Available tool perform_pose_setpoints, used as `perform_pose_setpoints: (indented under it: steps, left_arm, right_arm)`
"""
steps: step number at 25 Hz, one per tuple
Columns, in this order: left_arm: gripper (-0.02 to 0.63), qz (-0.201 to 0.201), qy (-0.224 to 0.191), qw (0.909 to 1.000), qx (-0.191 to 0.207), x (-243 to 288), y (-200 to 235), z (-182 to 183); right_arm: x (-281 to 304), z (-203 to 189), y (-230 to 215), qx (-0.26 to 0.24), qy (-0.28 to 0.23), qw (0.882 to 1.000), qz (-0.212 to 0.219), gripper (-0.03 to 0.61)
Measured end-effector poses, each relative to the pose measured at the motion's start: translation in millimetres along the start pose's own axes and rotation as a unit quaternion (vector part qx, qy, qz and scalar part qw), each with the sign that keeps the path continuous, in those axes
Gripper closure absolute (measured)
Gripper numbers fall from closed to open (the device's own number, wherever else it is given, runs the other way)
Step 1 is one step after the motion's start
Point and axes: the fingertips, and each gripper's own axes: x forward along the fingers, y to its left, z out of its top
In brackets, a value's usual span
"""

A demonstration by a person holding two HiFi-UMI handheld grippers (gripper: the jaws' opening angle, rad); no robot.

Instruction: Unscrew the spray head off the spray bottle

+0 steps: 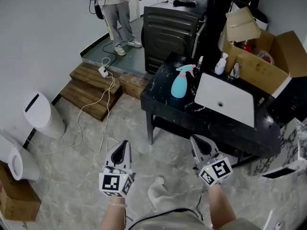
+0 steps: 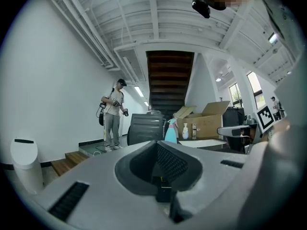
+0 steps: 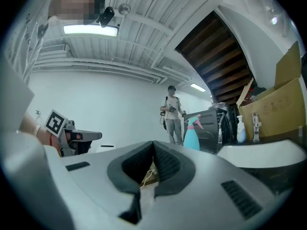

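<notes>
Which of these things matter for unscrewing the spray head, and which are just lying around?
For the job: teal spray bottle, its spray head, left tool, right tool, both shut and empty.
Lying about: white pump bottle, cardboard box, white basin, wooden steps.

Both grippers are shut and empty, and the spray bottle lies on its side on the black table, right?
No: the bottle stands upright on the table, per the head view. The left gripper and right gripper are shut and empty.

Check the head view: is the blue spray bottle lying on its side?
No, the spray bottle stands upright on the black table, with its spray head on top.
</notes>
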Motion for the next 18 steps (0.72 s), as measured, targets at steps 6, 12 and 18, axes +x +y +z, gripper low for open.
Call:
perform_pose_setpoints:
  steps: [6,12,18]
  left_arm:
    - [0.609,-0.021,0.004,0.9998,0.001,60.8,12.5,0.8]
    - [0.609,-0.051,0.009,0.9987,-0.002,120.1,17.8,-5.2]
    - [0.608,-0.117,0.006,0.9931,-0.008,171.4,1.4,-6.4]
  right_arm:
    - [41.8,-4.8,-37.1,0.005,0.010,1.000,-0.017,0.549]
    - [73.4,-12.3,-72.4,0.021,0.017,0.999,-0.036,0.492]
    - [98.4,-9.7,-99.0,0.026,0.012,0.998,-0.055,0.457]
